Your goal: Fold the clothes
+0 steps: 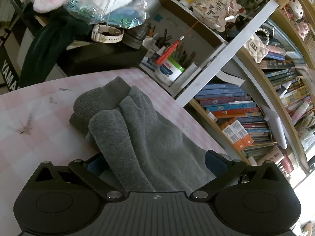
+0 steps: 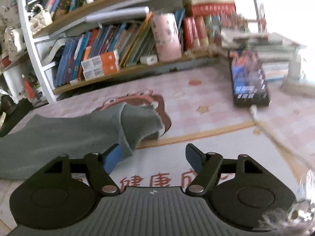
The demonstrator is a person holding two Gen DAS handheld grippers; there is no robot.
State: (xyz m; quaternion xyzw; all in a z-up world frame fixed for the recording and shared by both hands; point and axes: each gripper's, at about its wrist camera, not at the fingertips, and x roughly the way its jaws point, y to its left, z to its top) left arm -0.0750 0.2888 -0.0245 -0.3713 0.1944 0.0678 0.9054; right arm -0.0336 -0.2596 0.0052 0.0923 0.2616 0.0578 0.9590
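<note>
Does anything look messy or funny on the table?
Yes. The grey garment is bunched in a lumpy heap, not flat, with its ribbed cuff poking out sideways. In the right view a phone lies plugged in on the pink tablecloth, close to the folding spot.

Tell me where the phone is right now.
In the right wrist view, the phone lies on the pink table mat at upper right, beside stacked books, cable plugged in.
</note>
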